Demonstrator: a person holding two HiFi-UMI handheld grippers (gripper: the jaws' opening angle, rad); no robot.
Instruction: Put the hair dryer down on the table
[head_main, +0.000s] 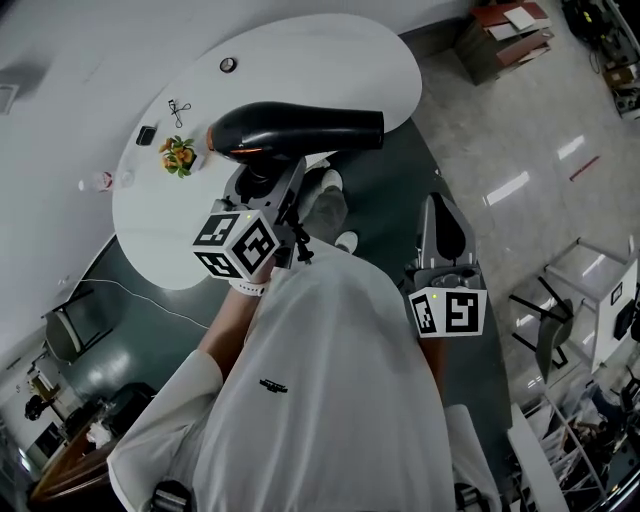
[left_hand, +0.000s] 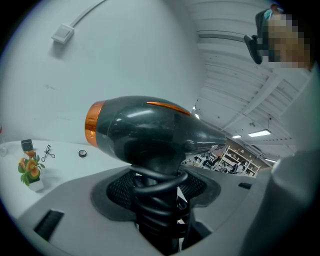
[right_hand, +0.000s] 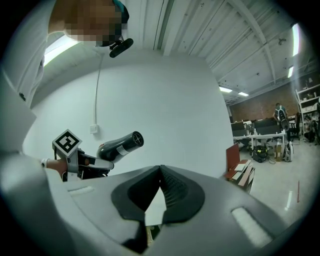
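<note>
A black hair dryer (head_main: 300, 130) with an orange rear ring hangs level over the near part of the white oval table (head_main: 330, 50), clear of its top. My left gripper (head_main: 265, 182) is shut on its handle, which has the black cord wound round it. In the left gripper view the dryer (left_hand: 145, 130) fills the middle, and the wrapped handle sits between the jaws of the left gripper (left_hand: 157, 197). My right gripper (head_main: 441, 210) hovers off the table to the right, shut with nothing in it. From the right gripper (right_hand: 160, 170) the dryer (right_hand: 119, 145) shows far left.
On the table's left part stand a small orange-flowered plant (head_main: 178, 155), a little metal tool (head_main: 180, 108), a small black item (head_main: 146, 134) and a round black disc (head_main: 229, 65). Cardboard boxes (head_main: 510, 35) lie on the floor far right; a chair (head_main: 560, 320) stands at right.
</note>
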